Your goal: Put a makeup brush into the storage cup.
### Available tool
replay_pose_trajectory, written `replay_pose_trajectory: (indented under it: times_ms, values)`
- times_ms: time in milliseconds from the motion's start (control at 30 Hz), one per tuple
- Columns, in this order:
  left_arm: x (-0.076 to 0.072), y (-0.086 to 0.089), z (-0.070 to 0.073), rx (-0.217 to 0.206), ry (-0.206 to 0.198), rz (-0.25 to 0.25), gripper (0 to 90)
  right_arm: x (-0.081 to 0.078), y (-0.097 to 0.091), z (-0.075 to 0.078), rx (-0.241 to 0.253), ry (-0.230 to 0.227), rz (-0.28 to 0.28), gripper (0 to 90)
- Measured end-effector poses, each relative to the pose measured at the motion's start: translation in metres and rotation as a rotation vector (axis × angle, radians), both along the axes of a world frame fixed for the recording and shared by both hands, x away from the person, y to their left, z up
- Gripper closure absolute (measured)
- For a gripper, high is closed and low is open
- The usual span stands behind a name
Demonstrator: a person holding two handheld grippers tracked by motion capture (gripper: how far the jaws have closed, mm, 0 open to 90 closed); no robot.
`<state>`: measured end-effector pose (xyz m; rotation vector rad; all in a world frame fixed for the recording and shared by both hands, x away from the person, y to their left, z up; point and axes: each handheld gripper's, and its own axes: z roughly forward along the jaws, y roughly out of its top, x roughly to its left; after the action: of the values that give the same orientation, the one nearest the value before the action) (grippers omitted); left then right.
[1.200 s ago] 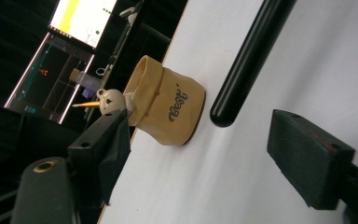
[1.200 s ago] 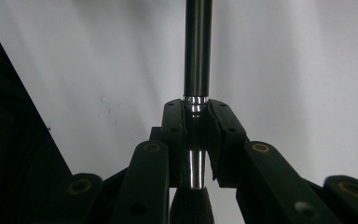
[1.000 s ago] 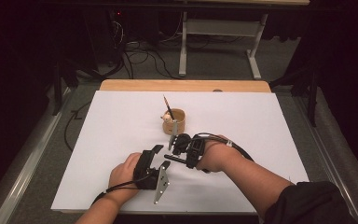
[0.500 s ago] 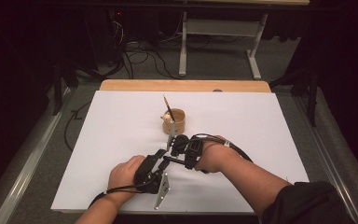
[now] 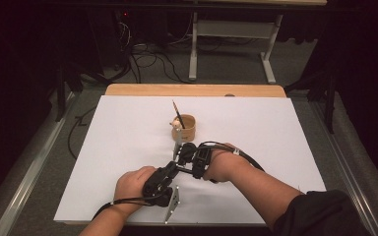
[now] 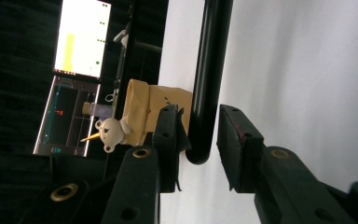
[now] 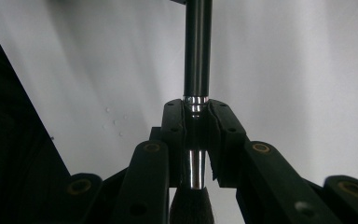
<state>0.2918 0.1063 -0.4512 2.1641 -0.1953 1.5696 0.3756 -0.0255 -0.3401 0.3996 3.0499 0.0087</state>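
fingers first — the right gripper (image 7: 196, 140) has its pads clamped tight on the silver ferrule of a makeup brush (image 7: 197, 56), dark bristles down near the camera, black handle running away over the white table (image 7: 307, 60). over at the left gripper (image 6: 200, 140), the jaws have just been closing, and the rounded end of that black brush handle sits between the pads, a sliver of gap showing on the right side — not pressed yet. from the high view both grippers meet near the table's front edge, brush bridging them. just beyond stands a wooden cup (image 5: 184, 129) holding a pencil (image 5: 176, 110) and a small white bear figure (image 6: 110, 133).
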Motion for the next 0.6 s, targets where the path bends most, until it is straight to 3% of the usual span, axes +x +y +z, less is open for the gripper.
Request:
replay_pose_trajectory:
  times_ms: [167,233,267,333,367,567,600]
  values:
    - [-0.0007,-0.0004,0.0002,0.012,-0.012,0.001,72.3,0.0006,0.0007,-0.0012,-0.001,0.003,0.004,79.9]
    - [-0.0028,0.0008,0.0049,0.099,-0.035,0.036,74.0,0.0003,0.0009,-0.0008,-0.002,0.002,0.003,79.9]
    - [-0.0028,0.0008,0.0051,0.105,-0.036,0.037,75.0,0.0003,0.0009,-0.0006,-0.004,0.002,0.003,79.9]
    - [-0.0018,0.0001,0.0028,0.079,-0.031,0.024,75.9,0.0003,0.0008,-0.0009,-0.003,0.002,0.004,79.9]
    - [-0.0004,-0.001,-0.001,0.027,-0.016,-0.001,76.3,0.0003,0.0008,-0.0009,-0.004,0.002,0.003,79.8]
    - [0.0003,-0.0012,-0.0023,0.035,-0.013,0.001,77.2,0.0005,0.0017,-0.0015,-0.009,0.005,-0.002,79.8]
    - [-0.0005,-0.0007,-0.0003,0.076,-0.025,0.017,77.4,0.0005,0.0018,-0.0015,-0.009,0.006,-0.002,79.7]
